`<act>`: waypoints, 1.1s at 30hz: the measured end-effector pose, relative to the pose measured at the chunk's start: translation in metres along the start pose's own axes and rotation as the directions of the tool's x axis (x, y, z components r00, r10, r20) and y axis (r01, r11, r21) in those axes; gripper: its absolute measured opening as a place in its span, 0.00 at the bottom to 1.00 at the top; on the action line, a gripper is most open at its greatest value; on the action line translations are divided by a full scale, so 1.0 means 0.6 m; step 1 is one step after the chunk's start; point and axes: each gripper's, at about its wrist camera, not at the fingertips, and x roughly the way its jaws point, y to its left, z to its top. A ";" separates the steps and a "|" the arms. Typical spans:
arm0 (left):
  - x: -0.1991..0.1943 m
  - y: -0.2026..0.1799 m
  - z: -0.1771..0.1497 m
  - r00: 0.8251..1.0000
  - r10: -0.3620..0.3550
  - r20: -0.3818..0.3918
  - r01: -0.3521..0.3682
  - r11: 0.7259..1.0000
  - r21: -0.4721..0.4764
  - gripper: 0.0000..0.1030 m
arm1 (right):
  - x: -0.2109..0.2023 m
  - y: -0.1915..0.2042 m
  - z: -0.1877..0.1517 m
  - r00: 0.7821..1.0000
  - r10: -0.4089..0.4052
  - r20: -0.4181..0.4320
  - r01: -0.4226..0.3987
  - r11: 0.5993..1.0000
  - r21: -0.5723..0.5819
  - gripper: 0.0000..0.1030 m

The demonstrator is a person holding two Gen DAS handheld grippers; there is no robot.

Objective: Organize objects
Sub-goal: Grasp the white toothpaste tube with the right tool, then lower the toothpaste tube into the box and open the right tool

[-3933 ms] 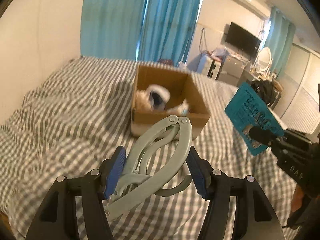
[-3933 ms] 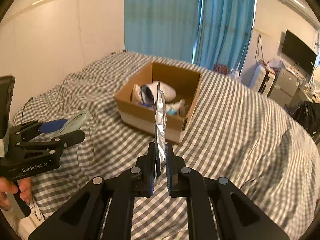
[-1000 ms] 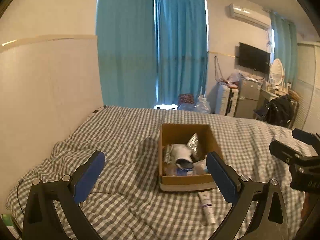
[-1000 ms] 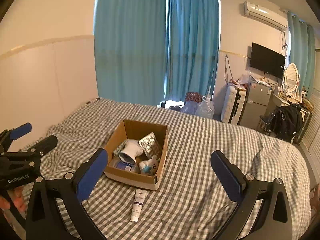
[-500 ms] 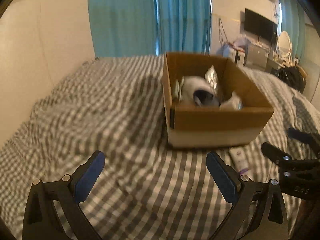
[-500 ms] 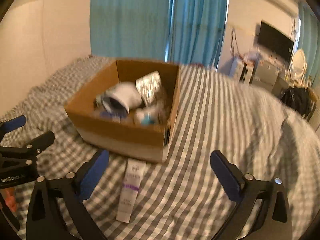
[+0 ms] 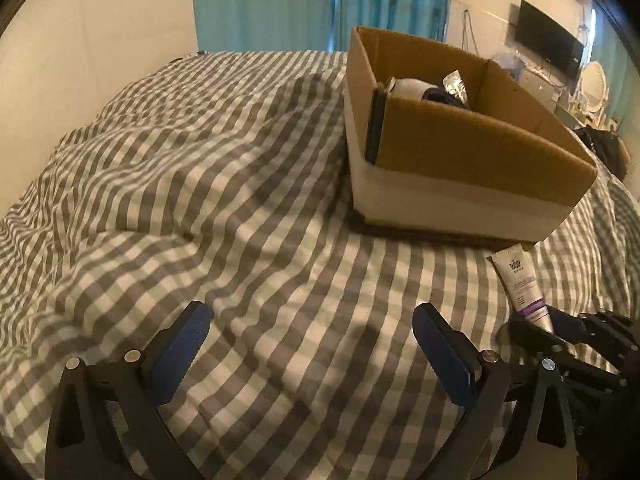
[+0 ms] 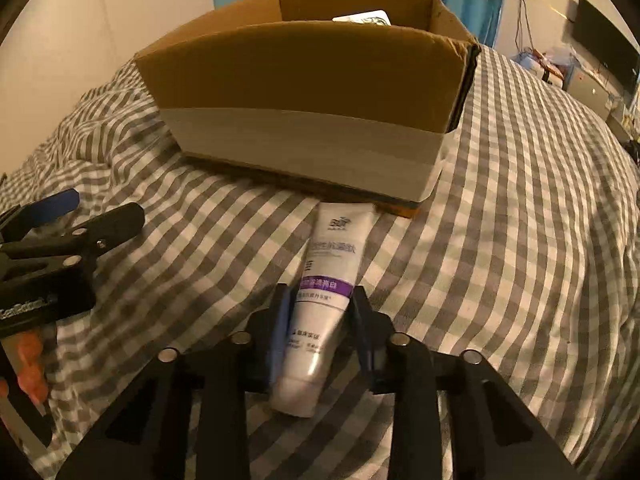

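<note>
My right tool (image 8: 320,322) has dropped from above the bed onto the tube (image 8: 322,304).
It straddles the tube at 6 o'clock of the box (image 8: 312,92), not clearly pinching it yet; my left tool (image 7: 312,344) waits spread, empty.

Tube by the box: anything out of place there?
Yes. The tube lies on the bedspread outside the box, while other items sit inside. The right gripper straddles it, fingers close on both sides.

"BOP" on white tube (image 7: 520,280)
</note>
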 end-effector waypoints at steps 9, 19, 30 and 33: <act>-0.062 -0.030 -0.026 1.000 0.002 0.022 -0.002 1.000 0.026 1.00 | -0.068 0.007 -0.039 0.999 0.007 0.048 -0.007 1.000 -0.007 0.24; -0.164 -0.035 -0.045 0.997 0.022 0.074 -0.023 1.000 0.014 1.00 | -0.179 0.021 -0.051 0.990 0.034 0.138 -0.034 0.999 -0.003 0.24; -0.257 -0.038 0.032 0.985 -0.001 0.174 0.001 1.000 0.003 1.00 | -0.331 0.025 0.011 0.957 0.040 0.288 -0.018 0.997 -0.079 0.24; -0.272 -0.037 0.061 0.980 -0.016 0.201 0.015 1.000 0.004 1.00 | -0.355 0.029 0.040 0.950 0.045 0.309 -0.015 0.995 -0.099 0.24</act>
